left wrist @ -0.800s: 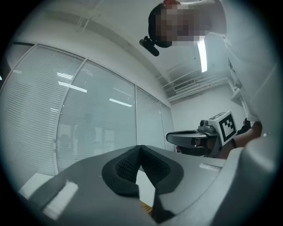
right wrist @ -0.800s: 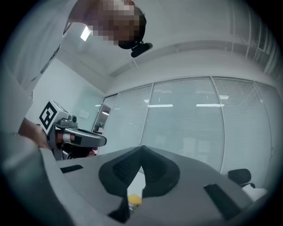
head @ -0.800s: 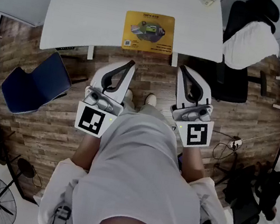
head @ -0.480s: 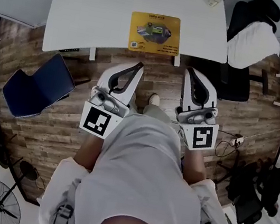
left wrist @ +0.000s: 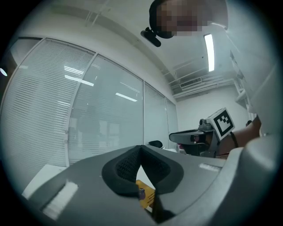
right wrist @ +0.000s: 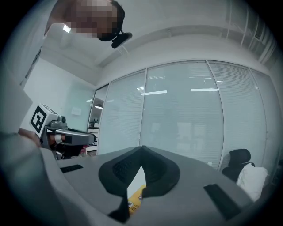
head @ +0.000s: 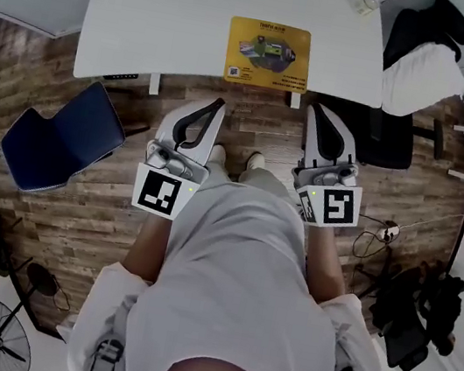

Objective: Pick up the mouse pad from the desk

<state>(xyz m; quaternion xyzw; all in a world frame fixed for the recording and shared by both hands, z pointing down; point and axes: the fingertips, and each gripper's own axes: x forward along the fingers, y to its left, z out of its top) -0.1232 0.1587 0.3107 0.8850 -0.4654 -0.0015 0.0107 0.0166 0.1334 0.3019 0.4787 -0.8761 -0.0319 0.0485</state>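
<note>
Yellow mouse pad (head: pixel 269 54) flat on desk (head: pixel 154 24)

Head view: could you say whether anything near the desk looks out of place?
Nothing stands out: the mouse pad lies flat and square near the desk edge; a white cloth drapes the black chair.

Left gripper (head: pixel 218 106) and right gripper (head: pixel 315 111) are held level before the torso, side by side, apart. Jaws of both are pressed together.
</note>
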